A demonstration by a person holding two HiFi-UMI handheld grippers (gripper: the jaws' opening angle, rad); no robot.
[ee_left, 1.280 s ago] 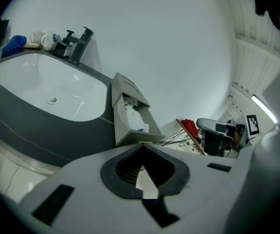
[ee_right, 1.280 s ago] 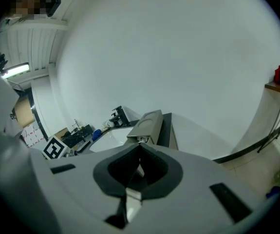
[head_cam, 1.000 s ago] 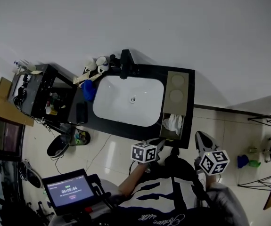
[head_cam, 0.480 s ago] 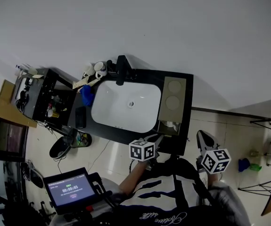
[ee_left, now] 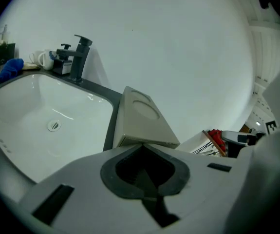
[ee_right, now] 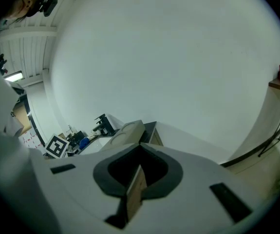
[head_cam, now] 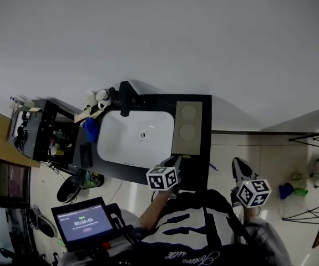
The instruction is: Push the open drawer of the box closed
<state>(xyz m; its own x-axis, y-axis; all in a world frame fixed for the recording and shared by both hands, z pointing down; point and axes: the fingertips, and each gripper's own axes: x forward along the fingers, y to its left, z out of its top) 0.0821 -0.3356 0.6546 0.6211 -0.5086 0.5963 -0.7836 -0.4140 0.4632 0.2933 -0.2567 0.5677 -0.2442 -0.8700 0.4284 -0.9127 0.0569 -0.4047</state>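
Our left gripper is pointing forward from a bent arm, jaws pressed together, tips meeting the near end of the box right of the sink. Its drawer is sitting flush. We are holding the right gripper back at the near right, jaws together, empty.

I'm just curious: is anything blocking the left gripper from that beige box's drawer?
Nothing visible. The left gripper, jaws together, sits right at the front edge of the box, beside the sink.
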